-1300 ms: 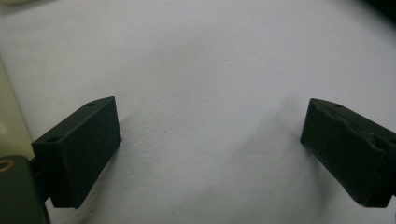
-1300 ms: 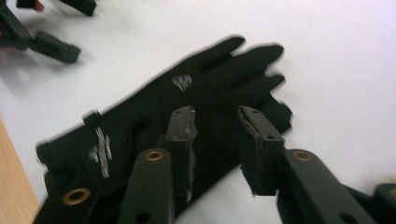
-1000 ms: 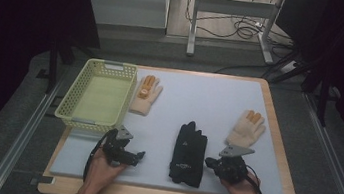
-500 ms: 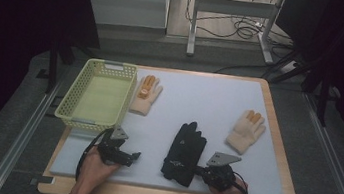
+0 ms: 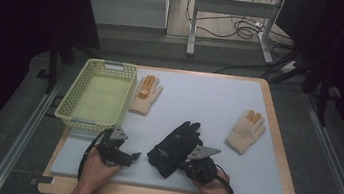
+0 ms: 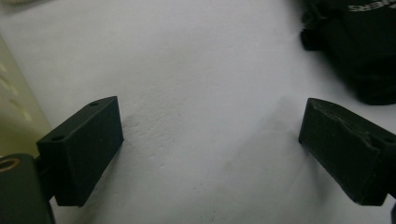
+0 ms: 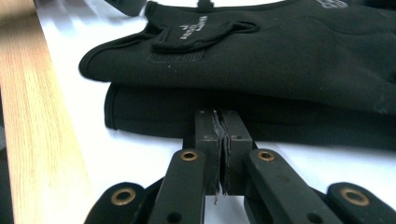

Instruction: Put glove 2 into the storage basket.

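Gloves waiting on the mat, basket empty

We are keeping the right gripper (image 7: 223, 140) pressed shut, its tips at the edge of the black gloves (image 5: 176, 147), two stacked near the mat's front, while our left gripper (image 6: 210, 154) is hanging spread over bare mat. We are counting two black gloves, two cream gloves (image 5: 146, 95) (image 5: 246, 132), one yellow basket (image 5: 70, 109); we are judging nothing sorted yet.

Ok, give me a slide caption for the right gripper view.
Right tongs, shut with nothing between them, pressed up to the cuff edge of stacked black gloves on the white mat.
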